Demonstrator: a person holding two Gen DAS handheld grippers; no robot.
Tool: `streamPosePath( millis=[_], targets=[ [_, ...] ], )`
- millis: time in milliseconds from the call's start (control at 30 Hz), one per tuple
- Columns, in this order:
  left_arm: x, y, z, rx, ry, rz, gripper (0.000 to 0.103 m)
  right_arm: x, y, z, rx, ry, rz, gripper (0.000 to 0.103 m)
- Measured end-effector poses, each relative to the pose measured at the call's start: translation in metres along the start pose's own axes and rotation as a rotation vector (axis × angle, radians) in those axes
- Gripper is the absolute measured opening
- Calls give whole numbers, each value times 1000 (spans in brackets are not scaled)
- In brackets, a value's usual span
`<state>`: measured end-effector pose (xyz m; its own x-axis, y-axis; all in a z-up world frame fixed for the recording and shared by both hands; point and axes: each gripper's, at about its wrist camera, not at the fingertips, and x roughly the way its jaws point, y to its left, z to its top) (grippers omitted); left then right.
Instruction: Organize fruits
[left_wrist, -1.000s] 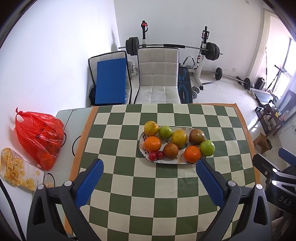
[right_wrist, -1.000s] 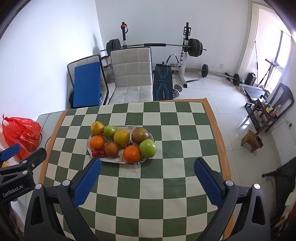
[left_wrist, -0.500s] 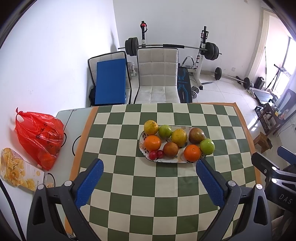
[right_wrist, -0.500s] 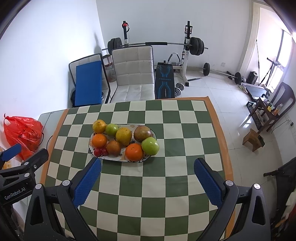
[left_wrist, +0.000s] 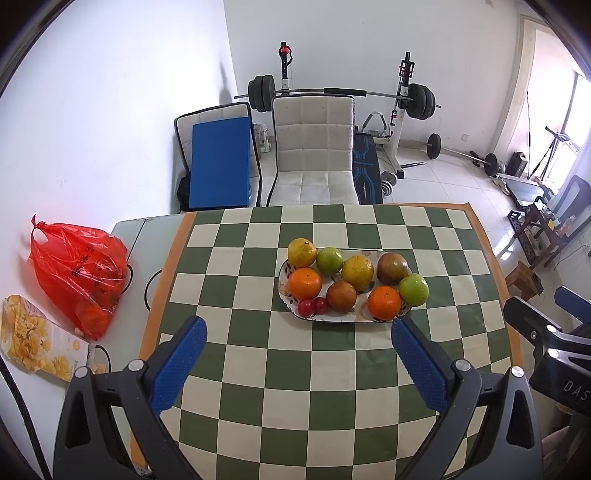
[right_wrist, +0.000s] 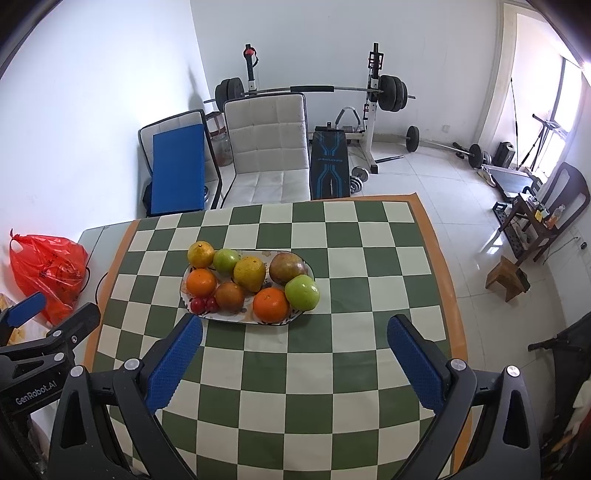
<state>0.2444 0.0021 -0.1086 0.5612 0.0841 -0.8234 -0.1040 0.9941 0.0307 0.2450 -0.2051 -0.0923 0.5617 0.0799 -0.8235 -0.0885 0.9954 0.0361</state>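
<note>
From the left wrist view, the left gripper (left_wrist: 297, 343) hangs above the near half of the table (left_wrist: 332, 391) with its jaws spread wide and nothing between them. The plate (left_wrist: 286, 295) sits toward the middle of the checked cloth, heaped with fruit: two oranges, two green apples, yellowish citrus, a brown fruit, a reddish one that may be a mango, and two cherries (left_wrist: 313, 306) at its near left rim. The main risk is the crowding. Fruits touch one another, so wide jaws closing on one orange (left_wrist: 384, 302) could shove its neighbour, the green apple (left_wrist: 413, 290) at the plate's right end, over the rim and toward the table's right edge.

From the right wrist view, the right gripper (right_wrist: 295, 341) is likewise wide open and empty, hovering just short of the plate (right_wrist: 236, 317). The near orange (right_wrist: 270, 304) and apple (right_wrist: 302, 291) overhang the rim here, so a glancing touch could roll them off. Both grippers reaching together could collide over the plate. A red bag (right_wrist: 48, 273) lies beyond the table's left edge.
</note>
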Motion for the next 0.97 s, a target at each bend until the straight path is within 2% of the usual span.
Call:
streamPosePath(
  millis=[967],
  targets=[
    [-6, 0, 2, 7, -12, -5, 103, -6, 4, 5, 4, -3, 7, 102]
  ],
)
